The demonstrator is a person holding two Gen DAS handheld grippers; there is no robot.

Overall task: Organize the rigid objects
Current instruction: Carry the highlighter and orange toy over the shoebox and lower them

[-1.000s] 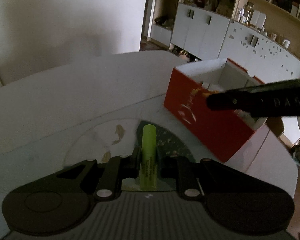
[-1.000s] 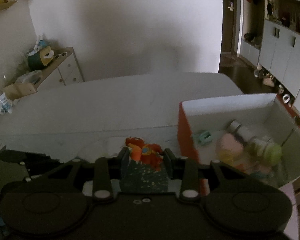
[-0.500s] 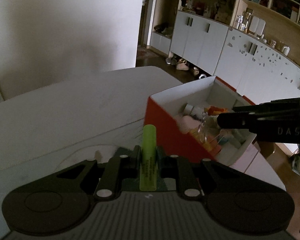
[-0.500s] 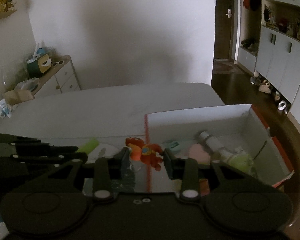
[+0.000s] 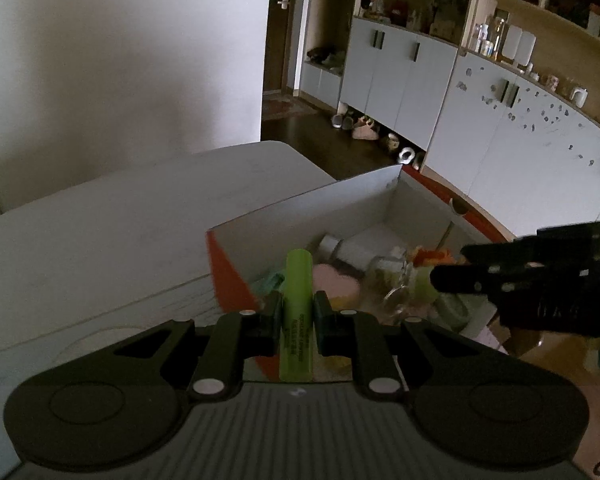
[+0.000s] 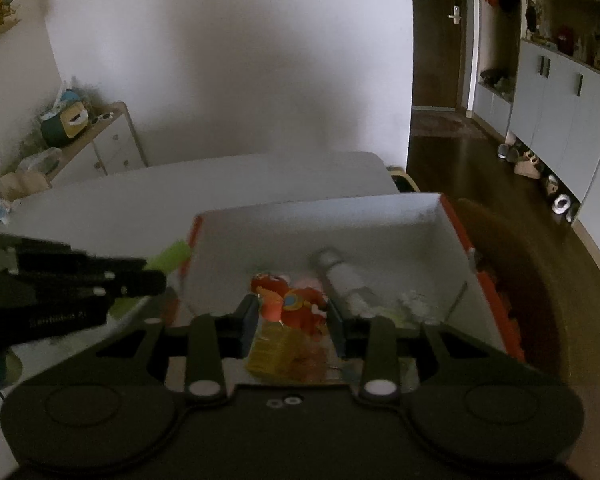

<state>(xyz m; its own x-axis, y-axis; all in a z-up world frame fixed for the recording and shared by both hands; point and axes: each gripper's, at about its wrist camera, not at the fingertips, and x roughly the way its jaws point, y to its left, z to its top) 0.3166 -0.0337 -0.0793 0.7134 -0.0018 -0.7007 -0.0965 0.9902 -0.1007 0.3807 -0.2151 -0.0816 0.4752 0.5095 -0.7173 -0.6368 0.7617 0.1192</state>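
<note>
The white table (image 5: 100, 232) fills the ground behind both claws, and less of it shows than a second ago. Then the left view was nearly all tabletop with a round patterned mat under the claw; now the mat is out of view.

The red box (image 6: 452, 224) with white inner walls stands at the table's right end. A second ago it sat off to the right of each claw. Now it lies straight ahead of and below the right gripper (image 6: 292, 316), whose fingers hang over its open top, and ahead and slightly right of the left gripper (image 5: 296, 312), which is near the box's near-left corner.

The left gripper is clenched on a green highlighter (image 5: 297, 312), as it was a second ago. The pen points forward between the pads, its tip over the box's rim. In the right view the same claw comes in from the left, the pen's green end just beside the box's left wall.

The right gripper grasps a small red-orange toy figure (image 6: 290, 300) with a yellowish base below it, the grip unchanged from before. In the left view this claw reaches in from the right over the box.

Inside the box, ahead of the right claw, lie a white bottle (image 6: 346, 276) with a grey cap, a pink piece (image 5: 336, 284) and some blurred pale items.
</note>
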